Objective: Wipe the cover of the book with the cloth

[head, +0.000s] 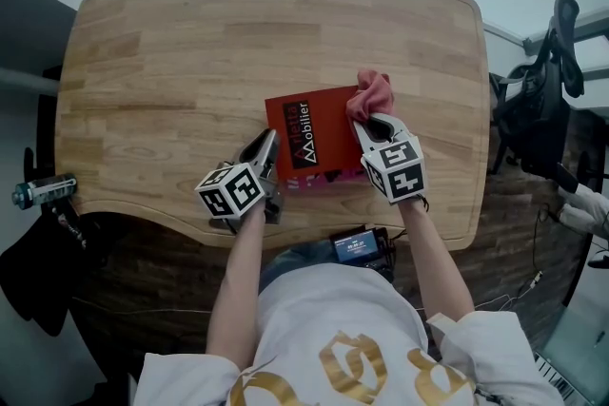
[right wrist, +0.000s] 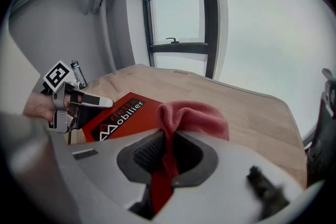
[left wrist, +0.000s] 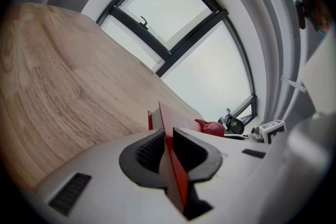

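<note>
left gripper: clamped on the book's left edge with a thin red sheet pinched between the pads, so it's basically pinning the book down
book: red, "Mobilier" on the cover, lying near the front edge of the wooden table, a bit right of the middle
right gripper: squeezed tight on the pink cloth, which sits bunched over the book's far right corner
progress: I'd say the wiping is under way but nowhere near done, since the cloth only covers that one corner
what's left: my guess is dragging the cloth over the title strip toward the left edge, then down to the front
in the way: the left gripper itself sits over the left edge, so that strip looks hard to reach
around: small bottle-like thing off the table's left edge, a little screen just past the front edge, office chair off to the right
</note>
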A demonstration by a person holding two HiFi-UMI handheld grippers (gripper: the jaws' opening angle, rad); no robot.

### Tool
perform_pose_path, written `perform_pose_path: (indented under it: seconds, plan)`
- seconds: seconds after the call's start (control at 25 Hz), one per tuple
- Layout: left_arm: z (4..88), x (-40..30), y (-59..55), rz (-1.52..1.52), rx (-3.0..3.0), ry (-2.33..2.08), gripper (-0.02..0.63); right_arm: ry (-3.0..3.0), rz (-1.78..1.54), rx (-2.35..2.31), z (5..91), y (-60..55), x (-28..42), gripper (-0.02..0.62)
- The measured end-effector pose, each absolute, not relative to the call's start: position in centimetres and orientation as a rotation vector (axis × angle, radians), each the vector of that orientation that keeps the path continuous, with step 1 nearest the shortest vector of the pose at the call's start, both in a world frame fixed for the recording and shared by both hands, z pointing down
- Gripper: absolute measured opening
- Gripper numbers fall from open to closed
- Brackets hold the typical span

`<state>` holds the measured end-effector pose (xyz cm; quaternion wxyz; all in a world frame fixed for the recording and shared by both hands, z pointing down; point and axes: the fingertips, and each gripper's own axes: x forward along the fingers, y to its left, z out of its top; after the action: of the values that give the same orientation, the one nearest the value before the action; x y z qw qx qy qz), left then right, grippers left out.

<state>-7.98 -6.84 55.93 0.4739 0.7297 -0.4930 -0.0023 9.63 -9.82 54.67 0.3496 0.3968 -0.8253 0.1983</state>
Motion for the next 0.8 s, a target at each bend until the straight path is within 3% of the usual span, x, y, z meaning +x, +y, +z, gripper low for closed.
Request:
perform_pose_path:
  seconds: [0.8]
  plan:
    - [55.9,-7.8,-6.9,0.013,1.796,-1.228,0.057,-2.120,0.443,1.091,54.1,-7.0,11.3,0.055]
